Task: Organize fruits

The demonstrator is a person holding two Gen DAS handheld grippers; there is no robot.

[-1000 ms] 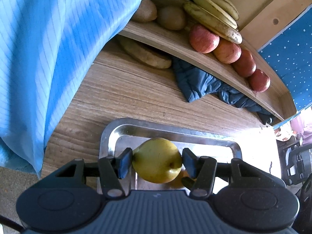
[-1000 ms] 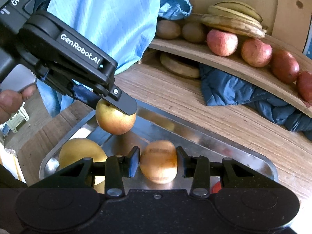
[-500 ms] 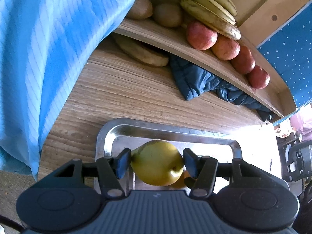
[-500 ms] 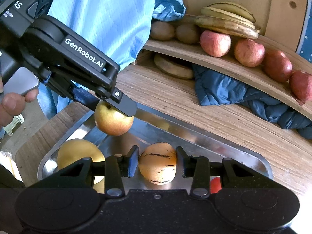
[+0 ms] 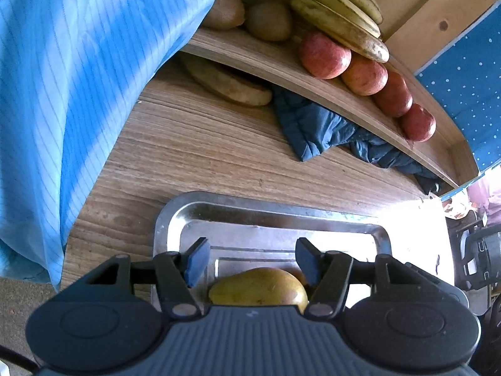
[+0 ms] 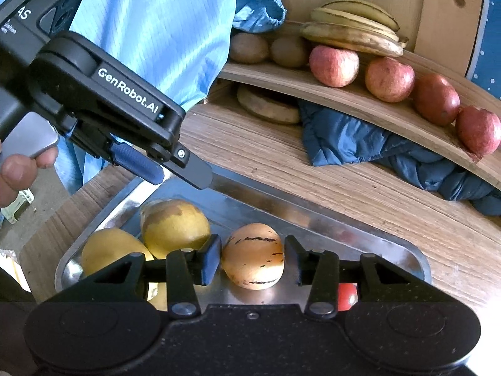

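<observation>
A steel tray [image 5: 275, 216] [image 6: 316, 219] lies on the wooden table. My left gripper [image 5: 250, 258] is open and empty above the tray; the yellow-green pear [image 5: 260, 286] [image 6: 173, 227] lies in the tray below it. The left gripper also shows in the right wrist view [image 6: 175, 169], above the pear. My right gripper [image 6: 252, 258] is open around an orange striped fruit [image 6: 253, 255] that rests in the tray; its pads stand a little apart from it. Another yellow pear [image 6: 112, 249] lies at the tray's left end.
A curved wooden shelf [image 6: 360, 100] holds red apples [image 6: 333, 65], kiwis [image 6: 289, 51] and bananas [image 6: 353, 28]. A dark blue cloth [image 6: 375, 144] and a flat bread-like thing [image 6: 266, 106] lie under it. A light blue garment [image 5: 78, 62] hangs at left. A red fruit [image 6: 347, 296] shows in the tray.
My left gripper opened and let go of the yellow-green pear, which dropped into the tray. The right gripper's jaws spread a little wider around the orange fruit.
</observation>
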